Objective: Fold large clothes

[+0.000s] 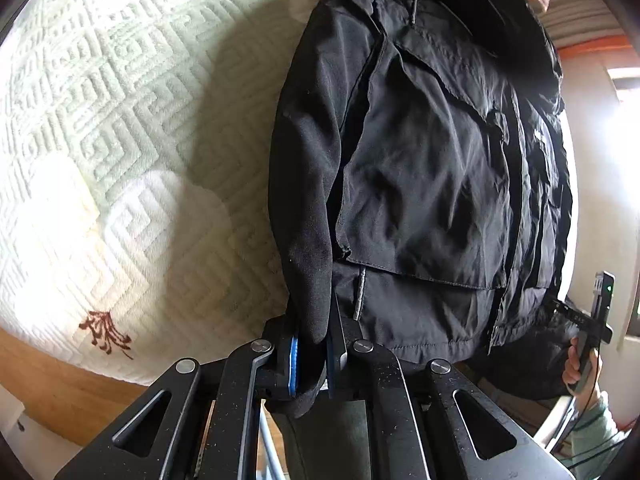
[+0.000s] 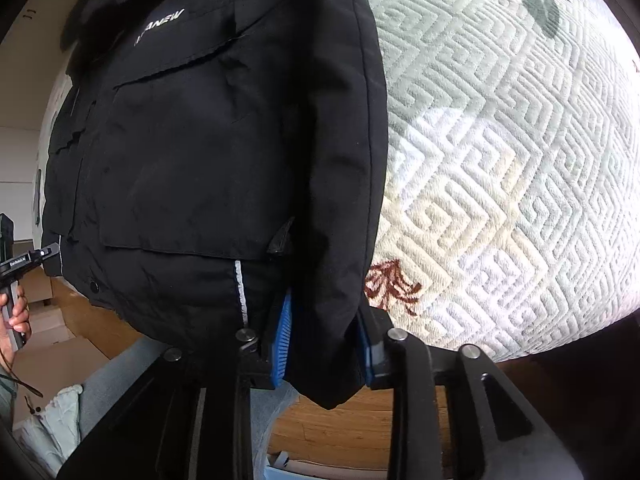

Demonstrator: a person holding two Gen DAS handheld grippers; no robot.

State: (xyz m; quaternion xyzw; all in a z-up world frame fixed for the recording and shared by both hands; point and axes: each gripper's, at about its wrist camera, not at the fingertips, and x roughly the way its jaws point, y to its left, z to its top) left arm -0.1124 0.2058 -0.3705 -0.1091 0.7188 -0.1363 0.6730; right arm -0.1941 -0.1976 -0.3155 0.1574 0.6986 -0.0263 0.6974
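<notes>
Both jaws on jacket [image 1: 420, 160] cuffs, over quilted mattress [image 1: 120, 120].

Jacket [image 1: 432, 168]: black all over, w/ small white lettering at upper left of the right-wrist frame, plus a thin grey-silver stripe low centre. Bedspread [image 1: 120, 100]: pale green-white, raised zigzag/diamond maze pattern; red-brown leafy motif [image 1: 106, 336] at lower left. Gripper [image 2: 326, 344] pads [image 2: 282, 344]: bright blue, ribbed; frame black w/ silver rivets. Floor [image 2: 352, 428]: orange-brown wood grain, bottom centre.
</notes>
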